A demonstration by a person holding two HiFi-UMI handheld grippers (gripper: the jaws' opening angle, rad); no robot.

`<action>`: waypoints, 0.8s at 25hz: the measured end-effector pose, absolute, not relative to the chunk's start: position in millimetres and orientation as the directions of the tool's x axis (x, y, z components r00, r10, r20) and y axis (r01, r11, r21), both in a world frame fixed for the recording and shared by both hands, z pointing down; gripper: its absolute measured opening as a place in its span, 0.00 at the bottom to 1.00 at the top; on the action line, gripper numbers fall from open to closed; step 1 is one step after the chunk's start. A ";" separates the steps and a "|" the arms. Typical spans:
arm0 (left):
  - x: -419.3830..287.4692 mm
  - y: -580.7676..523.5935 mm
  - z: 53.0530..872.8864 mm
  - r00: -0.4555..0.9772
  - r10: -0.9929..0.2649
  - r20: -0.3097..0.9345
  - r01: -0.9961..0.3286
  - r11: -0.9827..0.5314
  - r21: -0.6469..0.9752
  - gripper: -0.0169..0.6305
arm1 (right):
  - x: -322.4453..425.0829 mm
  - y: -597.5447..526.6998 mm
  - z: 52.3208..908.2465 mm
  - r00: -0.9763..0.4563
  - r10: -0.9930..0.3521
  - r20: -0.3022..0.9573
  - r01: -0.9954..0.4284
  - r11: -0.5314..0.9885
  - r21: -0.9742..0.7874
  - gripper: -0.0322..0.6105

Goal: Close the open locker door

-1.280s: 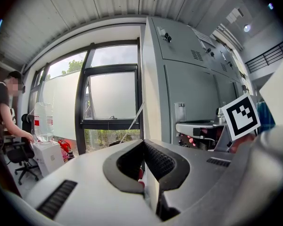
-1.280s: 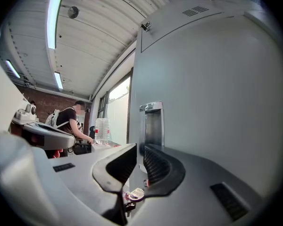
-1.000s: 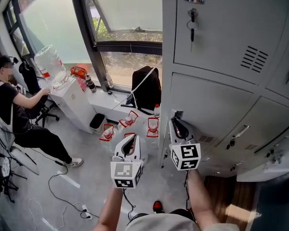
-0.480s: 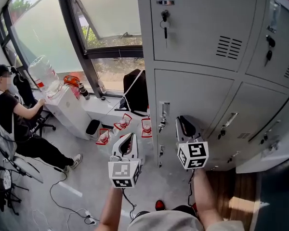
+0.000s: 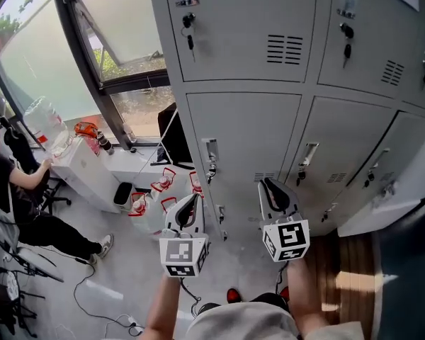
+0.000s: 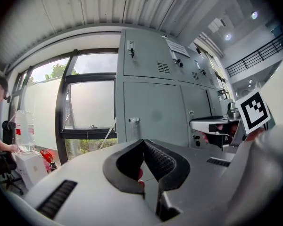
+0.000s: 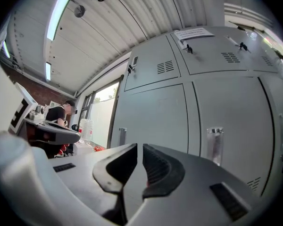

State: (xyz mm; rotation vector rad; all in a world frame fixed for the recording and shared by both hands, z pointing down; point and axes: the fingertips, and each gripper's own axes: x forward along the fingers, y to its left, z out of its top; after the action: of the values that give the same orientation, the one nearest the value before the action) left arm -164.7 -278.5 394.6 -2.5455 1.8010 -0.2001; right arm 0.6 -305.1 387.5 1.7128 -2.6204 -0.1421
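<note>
Left gripper (image 5: 194,200) and right gripper (image 5: 270,183) pinched shut, empty; open door (image 5: 400,190) far right, a push might miss!

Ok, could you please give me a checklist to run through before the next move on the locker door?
1. Left gripper empty, jaws together: ok.
2. Right gripper empty, jaws together: ok.
3. Open door found: a pale panel jutting out from the lockers at the right looks like it: cannot tell for sure.
4. A gripper in contact with that panel: not ok, both are short of it.
5. Seated person well away from the lockers: ok.
</note>
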 end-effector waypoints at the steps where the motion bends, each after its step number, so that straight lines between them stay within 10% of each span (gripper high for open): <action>1: -158.6 -275.6 395.4 0.338 -0.936 0.096 -0.934 -0.346 -0.086 0.06 | 5.7 -297.9 389.0 -0.398 -0.917 -0.040 -0.916 0.393 0.083 0.12; 20: -112.5 -231.0 439.5 0.425 -0.891 0.160 -0.896 -0.439 -0.068 0.06 | 55.5 -216.6 449.6 -0.319 -0.947 0.019 -0.946 0.320 0.055 0.09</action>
State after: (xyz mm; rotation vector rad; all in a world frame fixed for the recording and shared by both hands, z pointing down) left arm -112.5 -231.0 439.5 -2.6745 1.6772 -0.2732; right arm 55.5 -216.6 449.6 1.8042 -2.5132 -0.0517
